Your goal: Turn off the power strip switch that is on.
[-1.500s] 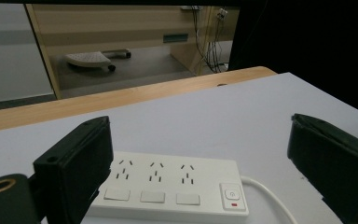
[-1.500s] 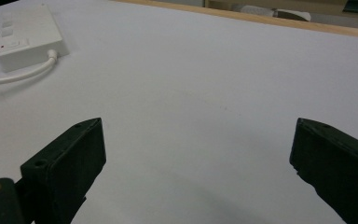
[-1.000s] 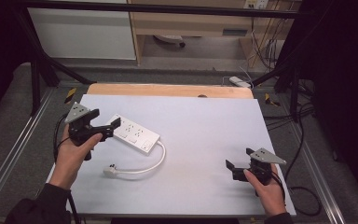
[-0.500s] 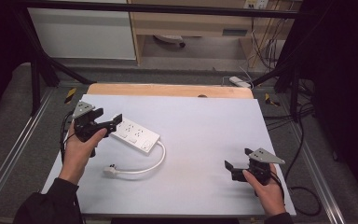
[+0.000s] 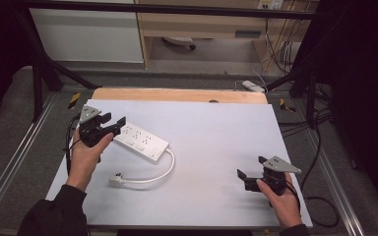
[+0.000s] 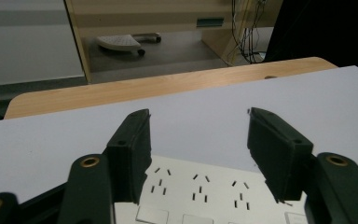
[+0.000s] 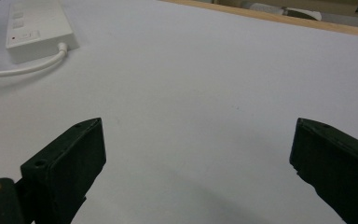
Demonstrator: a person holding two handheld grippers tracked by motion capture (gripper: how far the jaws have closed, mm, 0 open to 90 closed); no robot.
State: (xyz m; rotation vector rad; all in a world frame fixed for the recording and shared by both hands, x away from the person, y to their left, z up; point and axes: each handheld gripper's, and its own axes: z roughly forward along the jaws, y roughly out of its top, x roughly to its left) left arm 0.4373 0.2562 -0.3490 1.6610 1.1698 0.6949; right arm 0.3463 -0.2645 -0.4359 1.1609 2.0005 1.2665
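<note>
Counted one power strip (image 5: 141,142) on surface (image 5: 216,147), white. One cord (image 5: 157,174) off it, one plug (image 5: 116,180) at cord end. Left gripper view showed three socket groups (image 6: 198,186) between jaws; full socket count could not be told. Two hand-held grippers: left hand-held gripper (image 5: 109,124), right hand-held gripper (image 5: 250,170), two black jaws each. Two hands, one per hand-held gripper. One white sheet on surface.
</note>
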